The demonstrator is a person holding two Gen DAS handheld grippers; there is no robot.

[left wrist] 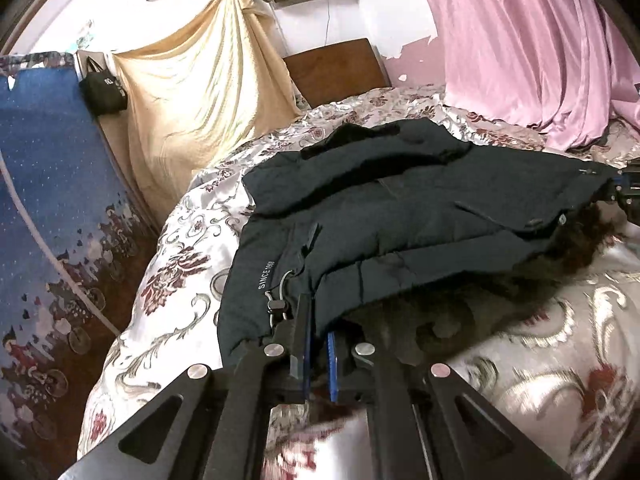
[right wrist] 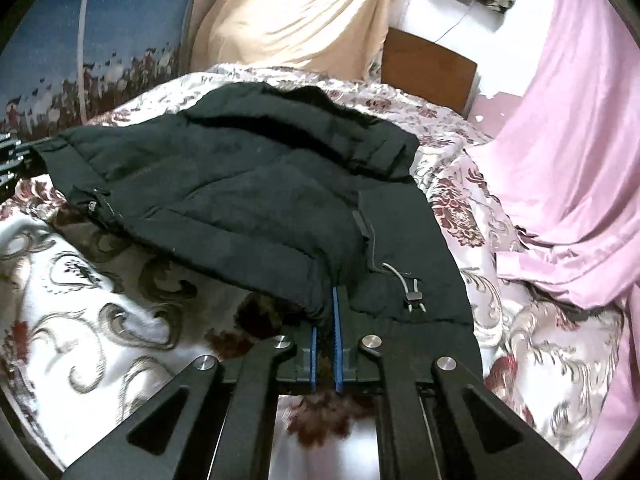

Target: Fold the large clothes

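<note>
Left gripper point(left wrist: 318, 344) clamped on near hem of dark jacket point(left wrist: 400, 208), right gripper point(right wrist: 326, 332) pinching same hem at other corner. Jacket lying ahead of both claws on floral bedspread point(left wrist: 168, 264), long axis across, hem probably lifted a little. Both hands equally near.

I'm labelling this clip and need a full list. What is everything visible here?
jacket: one, dark, lying on the bed, near hem lifted
drawcord toggle: one, grey, at the jacket hem
bedspread: one, white with maroon flowers, covering the bed
pink curtain: one, draped onto the bed's far corner
cream cloth: one, hung on the wall
headboard: one, brown, behind the bed
black bag: one, hanging beside the cream cloth
left gripper: black, blue pads, shut on the jacket hem
right gripper: same, shut on the jacket hem
</note>
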